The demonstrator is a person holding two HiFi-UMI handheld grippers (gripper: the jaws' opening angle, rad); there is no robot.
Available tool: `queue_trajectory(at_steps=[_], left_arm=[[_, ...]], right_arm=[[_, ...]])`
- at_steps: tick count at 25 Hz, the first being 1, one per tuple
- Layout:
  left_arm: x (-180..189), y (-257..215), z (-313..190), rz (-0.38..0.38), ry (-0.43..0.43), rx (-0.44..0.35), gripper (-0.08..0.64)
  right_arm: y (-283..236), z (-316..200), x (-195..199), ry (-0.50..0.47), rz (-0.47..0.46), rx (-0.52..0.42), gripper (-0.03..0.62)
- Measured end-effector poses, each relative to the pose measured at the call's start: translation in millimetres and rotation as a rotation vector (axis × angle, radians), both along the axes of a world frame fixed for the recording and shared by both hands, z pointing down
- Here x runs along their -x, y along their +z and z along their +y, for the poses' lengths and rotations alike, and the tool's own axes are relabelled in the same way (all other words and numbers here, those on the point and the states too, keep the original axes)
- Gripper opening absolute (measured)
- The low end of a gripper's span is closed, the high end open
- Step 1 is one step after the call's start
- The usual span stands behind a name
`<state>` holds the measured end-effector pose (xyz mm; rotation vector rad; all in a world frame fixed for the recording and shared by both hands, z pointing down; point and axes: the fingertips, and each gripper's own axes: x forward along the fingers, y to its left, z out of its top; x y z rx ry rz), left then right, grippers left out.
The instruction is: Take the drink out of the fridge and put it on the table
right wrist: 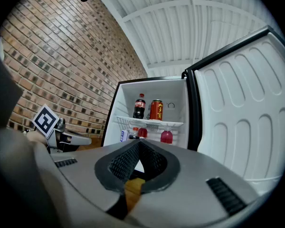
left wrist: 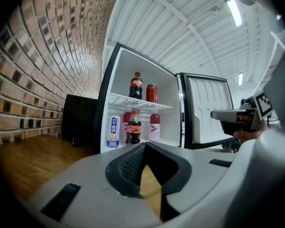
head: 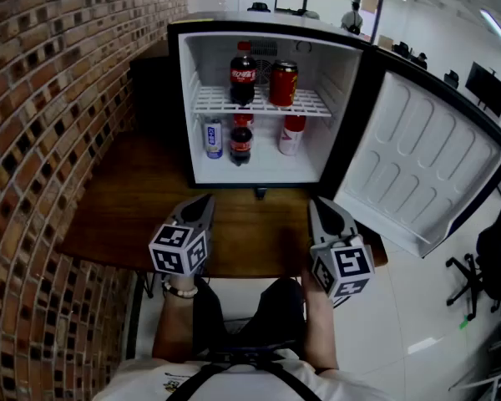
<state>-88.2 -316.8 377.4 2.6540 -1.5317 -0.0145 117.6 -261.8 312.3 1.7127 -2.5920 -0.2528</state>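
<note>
A small black fridge (head: 180, 98) stands open on the wooden table (head: 134, 215). Its wire shelf holds a cola bottle (head: 242, 73) and a red can (head: 283, 83). Below stand a blue-and-white can (head: 214, 139), a second cola bottle (head: 240, 145) and a red bottle with a white label (head: 291, 135). My left gripper (head: 206, 199) hovers over the table in front of the fridge, shut and empty. My right gripper (head: 316, 202) is level with it on the right, also shut with nothing in it. The same drinks show in the left gripper view, cola bottle (left wrist: 133, 131) nearest.
The fridge door (head: 426, 170) swings open to the right, past the table's edge. A dark box (head: 154, 90) sits left of the fridge against the brick wall (head: 58, 98). An office chair (head: 493, 257) stands on the floor at the right.
</note>
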Motion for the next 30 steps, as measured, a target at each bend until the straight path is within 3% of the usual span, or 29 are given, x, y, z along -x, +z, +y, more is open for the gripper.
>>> queue_trajectory(at_steps=[29, 30], left_arm=[[-0.2, -16.2, -5.2, -0.01, -0.016, -0.03, 0.0], [-0.4, -17.4, -6.4, -0.013, -0.014, -0.031, 0.029]], right_arm=[[-4.0, -2.2, -1.9, -0.009, 0.007, -0.016, 0.017], [-4.6, -2.1, -1.8, -0.009, 0.002, -0.016, 0.017]])
